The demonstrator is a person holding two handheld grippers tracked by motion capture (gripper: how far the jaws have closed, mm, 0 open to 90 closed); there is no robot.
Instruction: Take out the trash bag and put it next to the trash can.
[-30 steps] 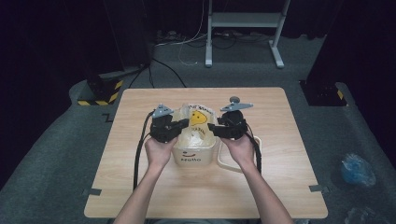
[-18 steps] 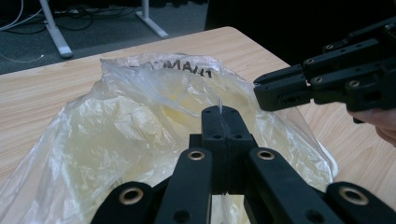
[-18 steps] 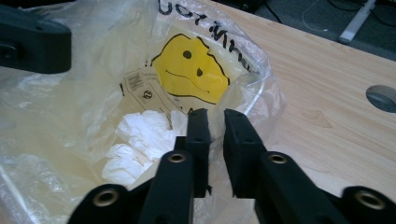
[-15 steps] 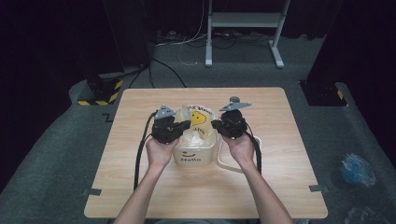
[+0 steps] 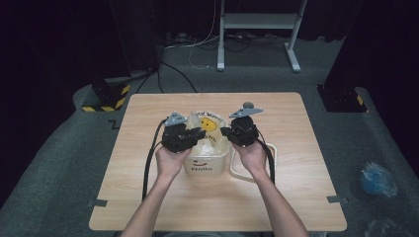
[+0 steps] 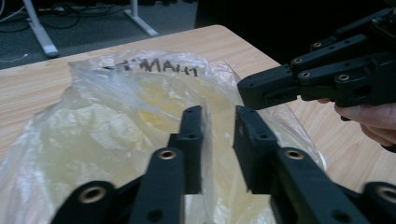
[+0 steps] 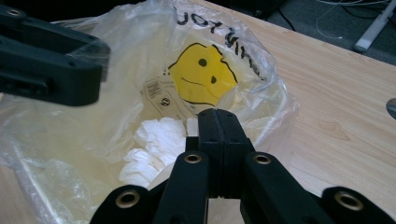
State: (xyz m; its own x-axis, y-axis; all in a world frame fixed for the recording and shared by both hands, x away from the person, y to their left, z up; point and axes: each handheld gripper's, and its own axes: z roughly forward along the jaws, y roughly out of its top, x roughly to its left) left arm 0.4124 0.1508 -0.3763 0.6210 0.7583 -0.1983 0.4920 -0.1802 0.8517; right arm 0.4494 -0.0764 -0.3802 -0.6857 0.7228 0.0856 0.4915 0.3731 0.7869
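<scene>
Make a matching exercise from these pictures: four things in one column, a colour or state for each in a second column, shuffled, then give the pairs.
Things
1. left gripper
2. right gripper
3. smiley face on the plastic bag
4. crumpled paper inside the bag

Colour or state
A. white
B. jaws pressed together
C. yellow
D. jaws apart, with a gap between them

Pairs: 1-D, 2-B, 3-C, 4-A

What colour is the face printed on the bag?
Yellow, with black eyes and mouth, on the clear bag; the face shows best in the right gripper view.
</scene>
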